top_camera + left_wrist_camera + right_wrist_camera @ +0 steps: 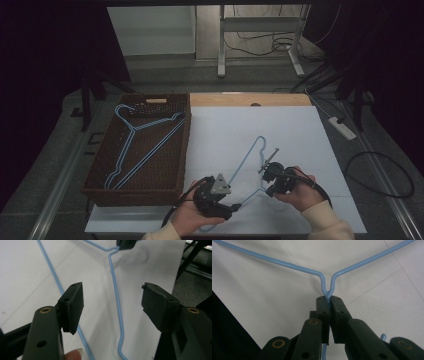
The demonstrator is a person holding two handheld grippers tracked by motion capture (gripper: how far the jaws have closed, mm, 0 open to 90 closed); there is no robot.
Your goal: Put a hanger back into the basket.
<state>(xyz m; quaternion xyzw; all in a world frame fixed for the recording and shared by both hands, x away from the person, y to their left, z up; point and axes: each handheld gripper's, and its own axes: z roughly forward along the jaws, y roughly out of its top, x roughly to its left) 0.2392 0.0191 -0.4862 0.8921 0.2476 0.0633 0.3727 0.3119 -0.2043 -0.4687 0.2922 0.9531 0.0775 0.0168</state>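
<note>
A light blue wire hanger (243,160) lies on the white table top (300,130) in front of the person. My right gripper (268,190) is shut on its neck, where the two arms meet; in the right gripper view the jaws (329,300) pinch the wire just below the fork of the hanger (287,264). My left gripper (234,205) is open near the front edge. In the left gripper view its jaws (112,305) stand wide apart on either side of one wire of the hanger (116,302), without touching it.
A brown wicker basket (135,195) stands at the table's left with another blue hanger (145,145) lying in it. A wooden board (250,100) borders the far edge. On the floor to the right lie a power strip (342,127) and cables.
</note>
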